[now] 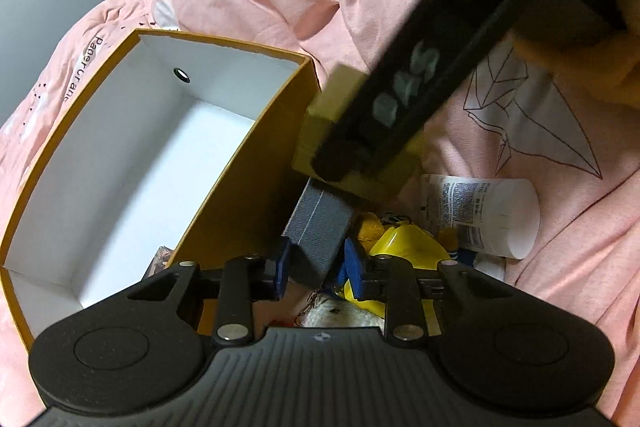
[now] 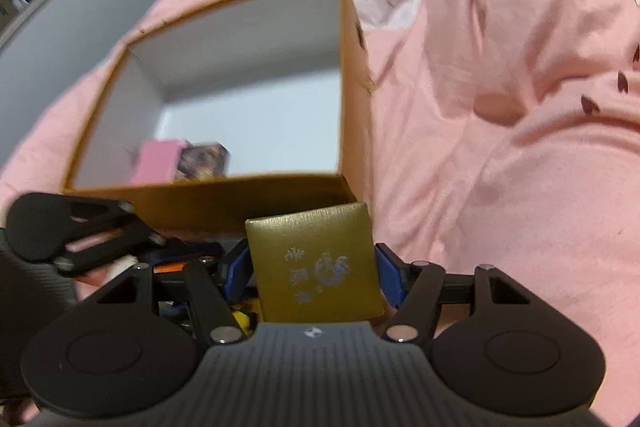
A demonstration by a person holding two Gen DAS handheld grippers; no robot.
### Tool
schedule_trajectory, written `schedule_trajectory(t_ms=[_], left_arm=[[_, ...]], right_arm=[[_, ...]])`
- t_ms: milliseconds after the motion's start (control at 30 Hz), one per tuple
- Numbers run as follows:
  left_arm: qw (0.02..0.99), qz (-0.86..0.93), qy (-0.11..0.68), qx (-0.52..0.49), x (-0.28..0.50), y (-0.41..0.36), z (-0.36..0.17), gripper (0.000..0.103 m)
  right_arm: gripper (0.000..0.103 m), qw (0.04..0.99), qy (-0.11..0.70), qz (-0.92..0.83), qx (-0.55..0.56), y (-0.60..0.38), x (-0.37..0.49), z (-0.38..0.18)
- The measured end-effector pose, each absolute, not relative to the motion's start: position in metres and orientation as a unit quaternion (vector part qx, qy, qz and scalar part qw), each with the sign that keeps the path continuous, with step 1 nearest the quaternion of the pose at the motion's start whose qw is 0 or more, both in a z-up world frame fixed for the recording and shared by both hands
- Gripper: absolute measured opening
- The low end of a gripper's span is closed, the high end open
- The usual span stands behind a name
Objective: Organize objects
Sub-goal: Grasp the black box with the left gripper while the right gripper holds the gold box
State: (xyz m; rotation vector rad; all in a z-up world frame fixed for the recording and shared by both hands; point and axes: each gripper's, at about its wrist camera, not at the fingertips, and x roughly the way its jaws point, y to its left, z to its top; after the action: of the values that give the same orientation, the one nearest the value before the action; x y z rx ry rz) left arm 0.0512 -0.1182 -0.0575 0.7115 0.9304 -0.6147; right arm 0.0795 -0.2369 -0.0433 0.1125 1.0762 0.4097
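Left wrist view. Left gripper (image 1: 318, 277) sits low over the pile beside the box (image 1: 244, 163). Jaws spread; a grey case (image 1: 318, 231) stands between the blue pads (image 1: 282, 273), tilted, long axis running up and away from the jaws. No clear contact on either pad, so not yet a pinch. Box opening lies to the left of the jaws, its orange wall just beside the left pad. Yellow toy (image 1: 404, 247) and white tube (image 1: 492, 217) lie to the right on the pink quilt (image 1: 520, 307). Right gripper body crosses the upper right, over a gold box (image 1: 344, 95).

Right wrist view. Right gripper (image 2: 312, 269) pinches the gold box (image 2: 316, 263) by its two sides, printed face toward the camera, held just short of the box's near wall (image 2: 224, 199). Box (image 2: 256, 107) lies straight ahead, opening upward; a pink item (image 2: 158, 161) and a small printed box (image 2: 204, 157) sit in its near-left corner; rest of the floor bare. Left gripper shows at lower left.

Judgement: right hand is nearer to a deposit; its move is forward and over the near wall, then release. View is blurred.
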Motion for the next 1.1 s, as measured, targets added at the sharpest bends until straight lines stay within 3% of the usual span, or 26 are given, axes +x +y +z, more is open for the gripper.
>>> schedule_trajectory(t_ms=[67,200,233,300,367,433,600,767,1100], left_arm=[[0.781,-0.306,0.446,0.31,0.053,-0.116,-0.058,0.003],[0.78,-0.309,0.448,0.31,0.052,-0.113,-0.063,0.003],[0.781,-0.312,0.446,0.305,0.053,-0.111,-0.061,0.003],[0.791,-0.322,0.427,0.296,0.053,-0.107,-0.051,0.015],[0.801,-0.322,0.406,0.301,0.052,-0.105,-0.043,0.035],[0.794,-0.32,0.397,0.331,0.054,-0.106,-0.042,0.038],[0.745,-0.342,0.391,0.418,0.044,-0.114,-0.062,0.039],[0.703,-0.358,0.372,0.489,0.045,-0.132,-0.07,0.047],[0.64,-0.39,0.361,0.556,0.047,-0.154,-0.078,0.04]], right_arm=[[0.066,0.837,0.516,0.18,0.03,-0.232,0.078,-0.051],[0.066,0.841,0.513,0.17,0.031,-0.235,0.078,-0.056],[0.065,0.841,0.514,0.167,0.031,-0.236,0.079,-0.057],[0.065,0.841,0.515,0.165,0.029,-0.236,0.079,-0.059],[0.065,0.841,0.514,0.166,0.026,-0.236,0.078,-0.059],[0.065,0.841,0.515,0.165,0.026,-0.236,0.078,-0.059],[0.065,0.84,0.515,0.169,0.027,-0.236,0.076,-0.06],[0.065,0.841,0.512,0.171,0.035,-0.237,0.073,-0.061],[0.065,0.841,0.508,0.175,0.064,-0.254,0.07,-0.048]])
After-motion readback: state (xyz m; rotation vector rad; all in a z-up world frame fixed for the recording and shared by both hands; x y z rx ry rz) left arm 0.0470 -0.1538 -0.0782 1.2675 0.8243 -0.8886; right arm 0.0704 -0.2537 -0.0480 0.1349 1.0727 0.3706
